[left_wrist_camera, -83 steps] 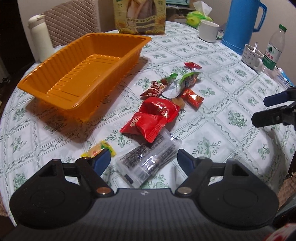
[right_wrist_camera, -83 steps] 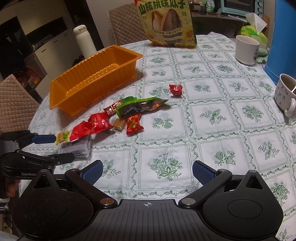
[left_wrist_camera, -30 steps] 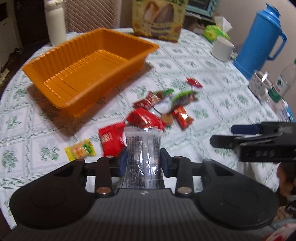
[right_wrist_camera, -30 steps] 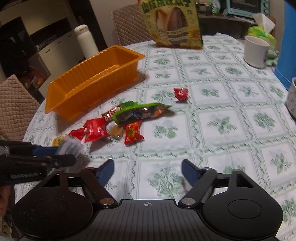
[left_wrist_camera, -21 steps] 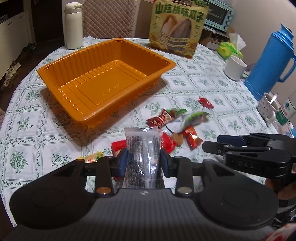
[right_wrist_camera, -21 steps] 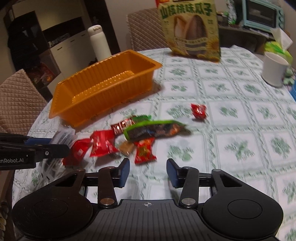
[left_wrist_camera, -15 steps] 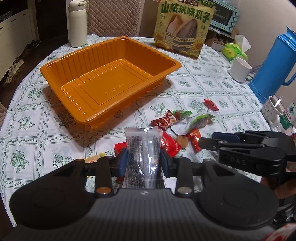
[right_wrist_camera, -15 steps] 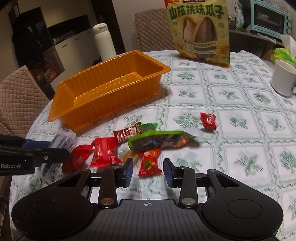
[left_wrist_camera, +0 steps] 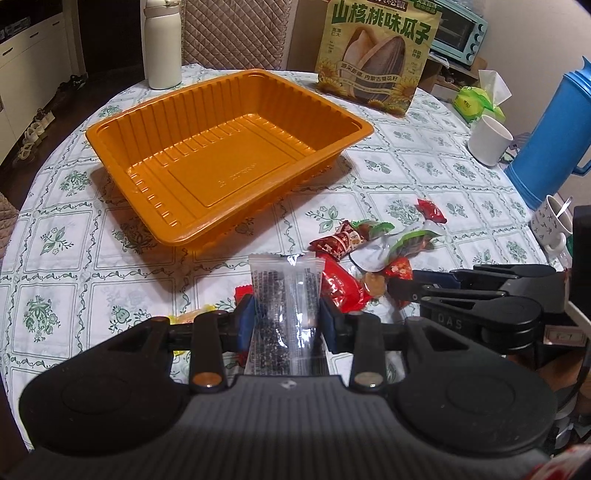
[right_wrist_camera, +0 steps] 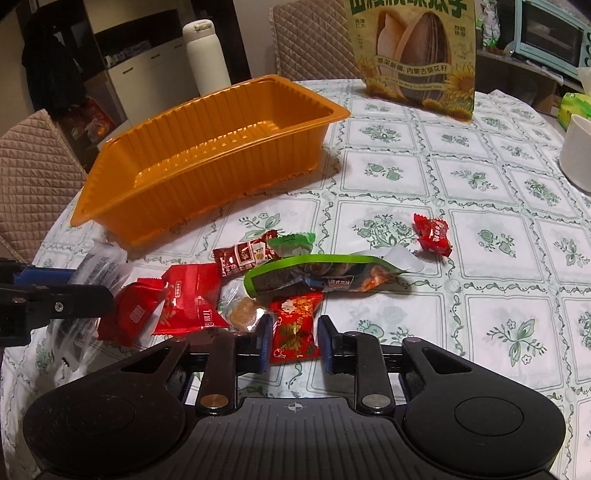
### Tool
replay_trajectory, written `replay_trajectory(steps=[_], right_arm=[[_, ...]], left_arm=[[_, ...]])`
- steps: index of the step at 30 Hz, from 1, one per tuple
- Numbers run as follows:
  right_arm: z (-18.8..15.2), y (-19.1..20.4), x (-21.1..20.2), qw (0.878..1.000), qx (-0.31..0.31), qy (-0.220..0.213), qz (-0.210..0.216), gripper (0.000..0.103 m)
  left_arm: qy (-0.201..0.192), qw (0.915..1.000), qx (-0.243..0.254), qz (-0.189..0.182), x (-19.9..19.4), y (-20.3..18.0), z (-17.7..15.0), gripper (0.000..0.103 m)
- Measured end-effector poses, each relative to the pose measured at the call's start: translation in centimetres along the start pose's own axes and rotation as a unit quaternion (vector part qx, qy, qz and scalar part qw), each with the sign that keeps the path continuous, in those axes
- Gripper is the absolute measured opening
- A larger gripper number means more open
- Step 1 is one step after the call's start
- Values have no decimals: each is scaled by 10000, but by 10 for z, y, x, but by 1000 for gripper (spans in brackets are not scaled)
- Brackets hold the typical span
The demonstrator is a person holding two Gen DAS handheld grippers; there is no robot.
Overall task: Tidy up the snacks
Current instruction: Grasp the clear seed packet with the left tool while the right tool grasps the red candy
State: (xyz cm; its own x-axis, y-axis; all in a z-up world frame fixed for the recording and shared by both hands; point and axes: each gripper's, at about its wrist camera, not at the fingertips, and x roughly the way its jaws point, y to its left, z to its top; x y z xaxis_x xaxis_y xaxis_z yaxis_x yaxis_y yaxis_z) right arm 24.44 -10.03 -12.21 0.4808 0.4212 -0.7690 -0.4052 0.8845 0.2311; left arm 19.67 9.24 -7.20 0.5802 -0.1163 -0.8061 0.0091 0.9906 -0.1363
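Covering the round bench (left_wrist_camera: 74,229) is a white cloth printed with green flower squares; quilted chairs (right_wrist_camera: 29,166) stand round it, with dark cabinets behind and a pale blue toaster oven (left_wrist_camera: 458,26) on a shelf at the back. An empty orange tray (left_wrist_camera: 229,162) sits toward the far left of the bench, a white flask (left_wrist_camera: 162,44) beyond it and a big sunflower-seed bag (left_wrist_camera: 376,55) standing upright behind its far corner. A white cup (left_wrist_camera: 491,140), a blue jug (left_wrist_camera: 554,129) and a patterned mug (left_wrist_camera: 550,225) stand at the right edge.

Loose snacks lie in a heap just in front of the tray: a long green packet (right_wrist_camera: 321,275), a dark red bar (right_wrist_camera: 247,254), two red packets (right_wrist_camera: 192,299), a round brown sweet (right_wrist_camera: 243,314), and a small red candy (right_wrist_camera: 432,232) lying apart to the right.

The left hand-held gripper (left_wrist_camera: 284,321) is clenched on a clear packet of dark seeds (left_wrist_camera: 284,295), which stands upright between its blue pads, lifted off the cloth, short of the tray.

The right hand-held gripper (right_wrist_camera: 293,339) is low at the near edge of the heap, its jaws having just been closing; a small red and gold packet (right_wrist_camera: 295,325) lies on the cloth between the pads, which sit right at its sides, though I cannot tell whether they press on it
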Motion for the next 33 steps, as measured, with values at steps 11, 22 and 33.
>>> replay_trajectory(steps=[11, 22, 33], right_arm=[[-4, -3, -15, 9999, -6, 62, 112, 21], [16, -1, -52, 9988, 56, -180, 461, 21], [74, 2, -52, 9961, -63, -515, 720, 21]], left_arm=[[-71, 10000, -6, -4, -6, -4, 1, 33], [-338, 9994, -81, -92, -20, -7, 20, 33], [-731, 9971, -177, -62, -22, -2, 60, 33]])
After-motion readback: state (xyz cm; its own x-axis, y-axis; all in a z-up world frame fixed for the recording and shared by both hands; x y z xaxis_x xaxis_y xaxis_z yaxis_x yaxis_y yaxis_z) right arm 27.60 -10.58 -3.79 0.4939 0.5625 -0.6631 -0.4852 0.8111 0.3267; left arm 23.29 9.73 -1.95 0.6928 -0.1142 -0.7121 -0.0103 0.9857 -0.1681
